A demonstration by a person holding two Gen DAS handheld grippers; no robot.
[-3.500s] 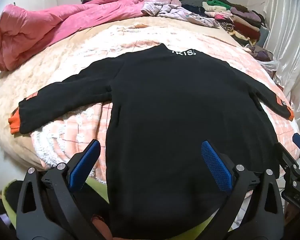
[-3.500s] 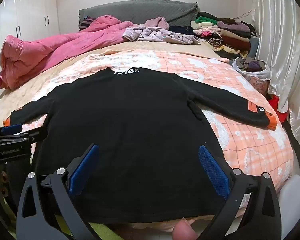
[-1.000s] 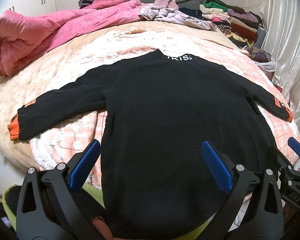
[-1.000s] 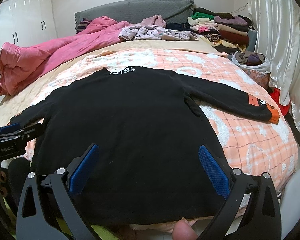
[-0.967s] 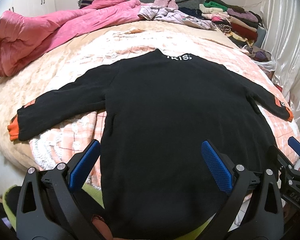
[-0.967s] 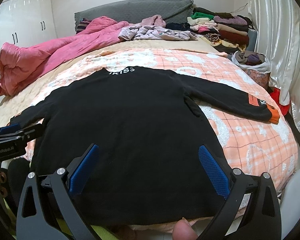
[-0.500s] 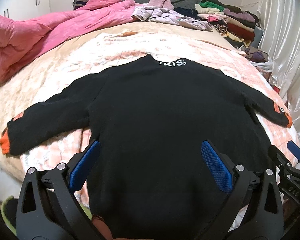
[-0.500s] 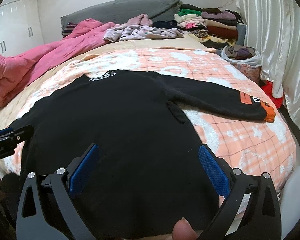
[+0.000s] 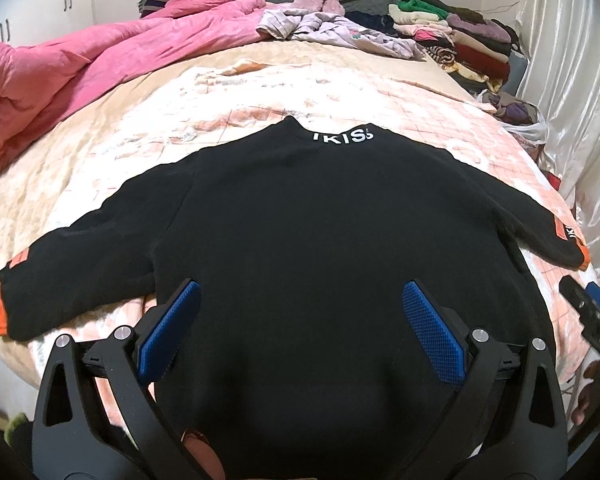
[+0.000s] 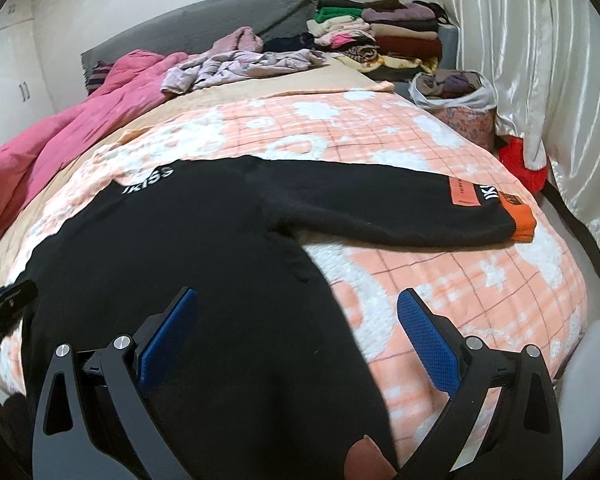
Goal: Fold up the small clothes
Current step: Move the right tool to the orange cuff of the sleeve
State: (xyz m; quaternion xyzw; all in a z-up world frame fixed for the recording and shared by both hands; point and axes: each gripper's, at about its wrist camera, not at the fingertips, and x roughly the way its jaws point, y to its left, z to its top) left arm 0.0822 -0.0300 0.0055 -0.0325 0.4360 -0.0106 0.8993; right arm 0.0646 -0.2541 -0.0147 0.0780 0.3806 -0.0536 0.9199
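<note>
A black long-sleeved sweater (image 9: 308,232) with white letters at the collar lies flat on the bed, sleeves spread, orange cuffs at both ends. It also shows in the right wrist view (image 10: 188,248). My left gripper (image 9: 300,328) is open over the sweater's lower body. My right gripper (image 10: 296,328) is open over the sweater's right side edge, its right finger above the blanket. The right sleeve (image 10: 400,212) stretches toward the right. Each gripper's tip shows at the edge of the other's view.
The bed has a peach checked blanket (image 10: 460,288). A pink duvet (image 9: 80,64) lies at the back left, loose clothes (image 9: 340,28) in the middle back, a stack of folded clothes (image 10: 380,40) at the back right. A bag (image 10: 456,108) and white curtain (image 10: 540,80) stand on the right.
Both grippers have moved forward and lower over the sweater. The right gripper has swung to the right, toward the right sleeve. The sweater has not moved.
</note>
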